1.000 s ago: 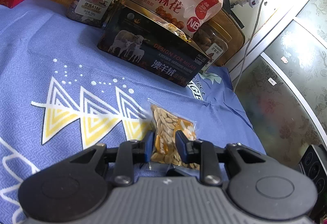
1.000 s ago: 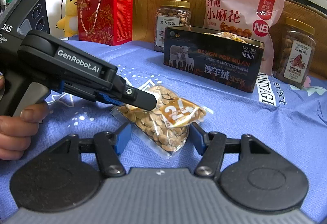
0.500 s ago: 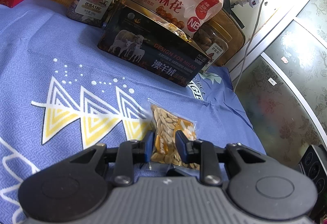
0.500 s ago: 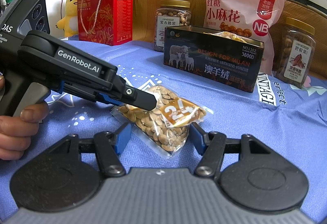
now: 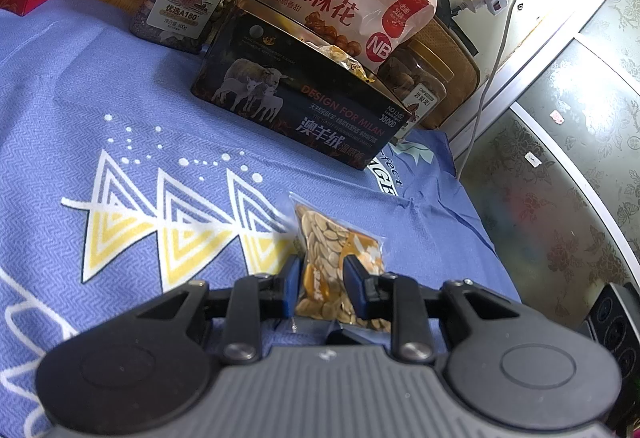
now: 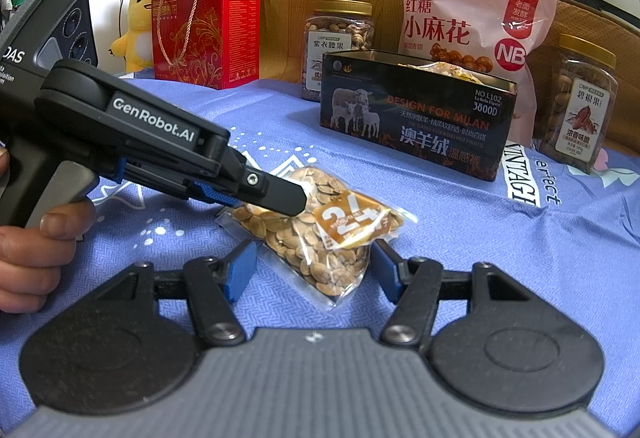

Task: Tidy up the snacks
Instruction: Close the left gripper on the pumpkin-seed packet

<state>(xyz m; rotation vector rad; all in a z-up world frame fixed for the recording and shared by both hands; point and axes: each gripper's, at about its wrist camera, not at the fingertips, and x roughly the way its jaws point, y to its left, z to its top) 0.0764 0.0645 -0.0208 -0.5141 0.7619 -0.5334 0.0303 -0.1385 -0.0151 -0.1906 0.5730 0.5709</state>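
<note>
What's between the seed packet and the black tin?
Nothing: only bare blue cloth lies between the seed packet and the black tin. The right wrist view shows it best; the left wrist view agrees.

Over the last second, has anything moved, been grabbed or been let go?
Nothing visibly changed. The left gripper stays shut on the seed packet lying on the blue cloth, and the right gripper stays open around it. The tin and jars behind are as before.
</note>
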